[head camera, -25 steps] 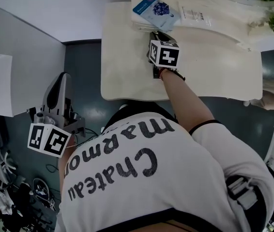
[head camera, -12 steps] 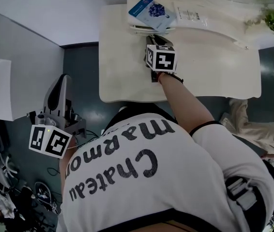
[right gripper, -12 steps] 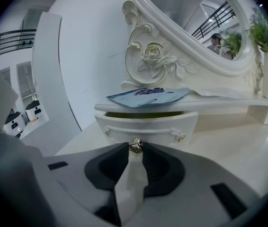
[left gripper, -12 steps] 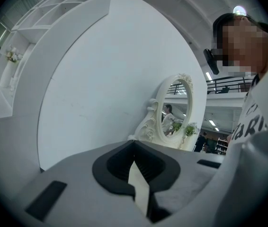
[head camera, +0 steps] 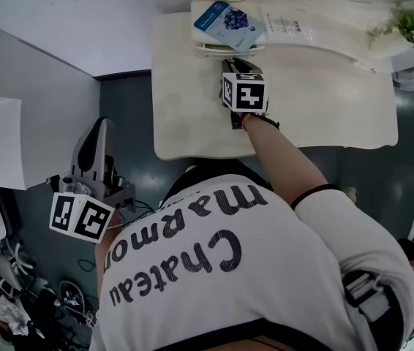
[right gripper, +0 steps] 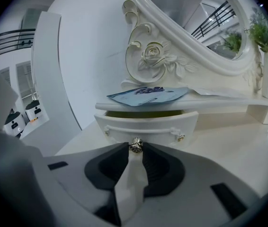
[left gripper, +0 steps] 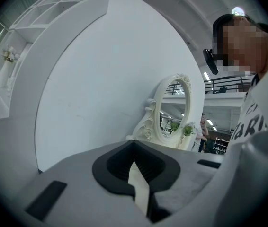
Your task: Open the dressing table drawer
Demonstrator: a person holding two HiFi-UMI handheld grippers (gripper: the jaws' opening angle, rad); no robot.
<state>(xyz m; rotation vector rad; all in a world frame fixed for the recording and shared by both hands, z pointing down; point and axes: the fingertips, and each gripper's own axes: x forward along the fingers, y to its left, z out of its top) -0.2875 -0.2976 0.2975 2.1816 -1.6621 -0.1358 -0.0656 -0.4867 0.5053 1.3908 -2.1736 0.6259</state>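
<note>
The cream dressing table [head camera: 192,123] has a small drawer [right gripper: 146,126] under its shelf, pulled out a little so that a dark gap shows above its front. My right gripper [right gripper: 135,148] is shut on the drawer's metal knob [right gripper: 135,145], which sits right between its tips. In the head view the right gripper [head camera: 235,63] reaches from the table's front edge to the drawer [head camera: 218,48]. My left gripper [head camera: 97,134] hangs beside the table on the left over the dark floor, and in the left gripper view the left gripper [left gripper: 134,148] is shut with nothing in it.
A blue packet [right gripper: 146,94] lies on the shelf above the drawer, below the ornate oval mirror [right gripper: 195,22]. A plant [right gripper: 262,32] stands at the right end. White wall panels [head camera: 31,101] close off the left, and cables and clutter [head camera: 17,298] lie on the floor.
Both grippers keep their places, and only the head view has shifted slightly. A person seen passing at the right edge half a second ago is out of view.
</note>
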